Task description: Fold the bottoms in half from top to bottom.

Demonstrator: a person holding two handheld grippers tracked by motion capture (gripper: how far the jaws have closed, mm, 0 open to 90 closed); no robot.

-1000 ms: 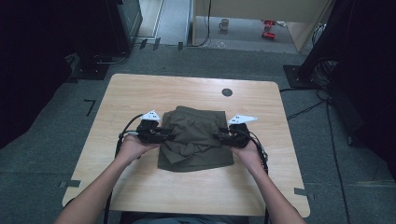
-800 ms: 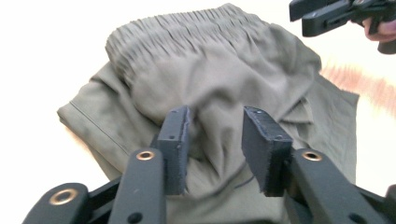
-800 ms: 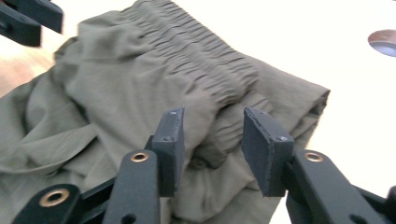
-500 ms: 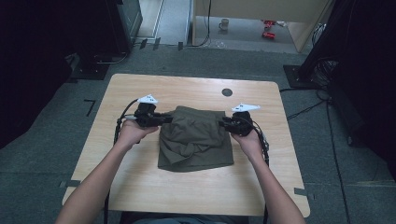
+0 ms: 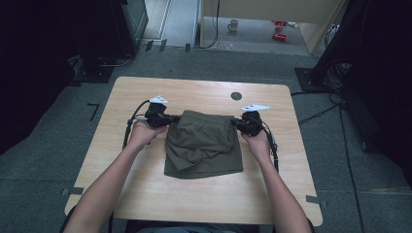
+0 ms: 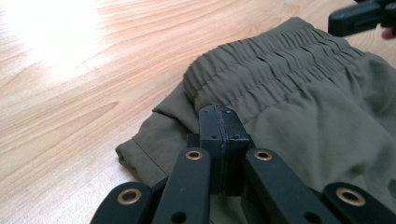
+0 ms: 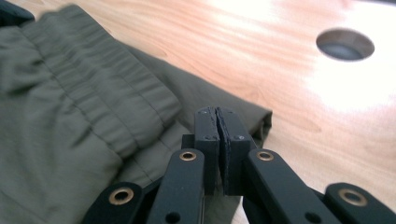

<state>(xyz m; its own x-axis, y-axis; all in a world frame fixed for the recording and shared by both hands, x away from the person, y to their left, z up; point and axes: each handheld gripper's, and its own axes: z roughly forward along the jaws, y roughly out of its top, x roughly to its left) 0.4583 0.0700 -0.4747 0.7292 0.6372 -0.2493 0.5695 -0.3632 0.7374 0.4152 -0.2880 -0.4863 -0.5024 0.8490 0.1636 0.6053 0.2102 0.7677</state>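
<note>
Olive green shorts [image 5: 204, 145] lie in the middle of the wooden table [image 5: 145, 194], with the elastic waistband [image 6: 271, 70] at the far side. My left gripper [image 5: 170, 118] is shut on the waistband's left corner, and its jaws [image 6: 219, 116] are pressed together over the fabric. At the opposite corner my right gripper [image 5: 235, 122] is shut on the shorts, jaws closed [image 7: 218, 116] on the cloth edge [image 7: 252, 114]. Both grippers point inward at each other. The legs of the shorts lie wrinkled toward the person.
A round hole [image 5: 236, 95] is cut in the table just beyond the right gripper, also seen as the hole [image 7: 344, 45]. The person's forearms [image 5: 111, 184] rest over the near table. Grey floor, dark equipment and cables surround the table.
Both grippers moved away from the person toward the far side, drawing the waistband with them. The shorts now lie stretched out longer than before.
</note>
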